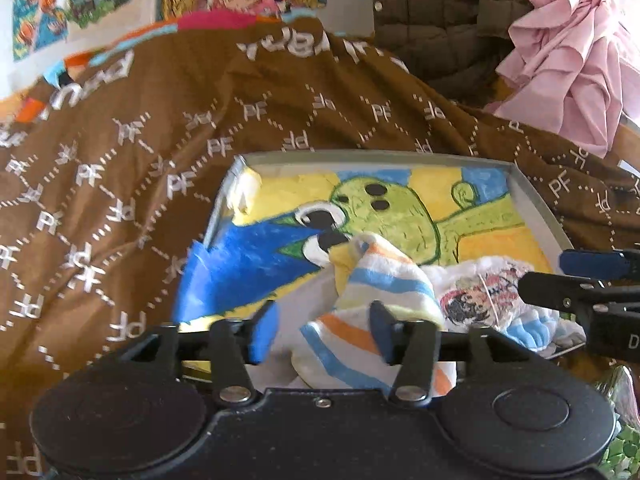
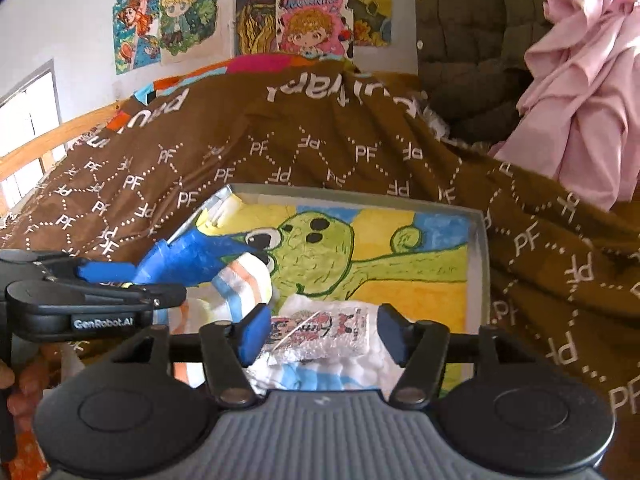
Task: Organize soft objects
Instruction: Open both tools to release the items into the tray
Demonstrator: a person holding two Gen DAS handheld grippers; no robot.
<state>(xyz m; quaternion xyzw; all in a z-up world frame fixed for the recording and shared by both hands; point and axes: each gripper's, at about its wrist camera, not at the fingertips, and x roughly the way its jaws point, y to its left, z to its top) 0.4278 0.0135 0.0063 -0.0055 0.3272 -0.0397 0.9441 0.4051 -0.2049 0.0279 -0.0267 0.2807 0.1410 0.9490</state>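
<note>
My left gripper (image 1: 322, 330) is released, jaws apart, striped cloth (image 1: 374, 292) between the pads but not pinched. My right gripper (image 2: 320, 330) is also let go, jaws spread either side of the printed white cloth (image 2: 320, 330), pads clear of it.

Both cloths sit at the near end of the shallow grey tray (image 1: 540, 208), side by side and touching, striped one left, printed one right. Tray floor has a cartoon picture (image 1: 400, 208); the whole far half is uncovered, free room out to the far rim and right rim. Tray left wall is patched with blue tape (image 2: 192, 256), just beside the striped cloth.

Tray rests on a brown blanket (image 1: 120, 160) that rises on all sides past the rims. Pink fabric (image 1: 568, 60) and a dark quilted jacket (image 1: 440, 12) lie well apart at far right.

Striped cloth is bunched, long axis running away from me, peak tilted toward the picture. Printed cloth is crumpled flat, long axis across the tray, print facing up.
</note>
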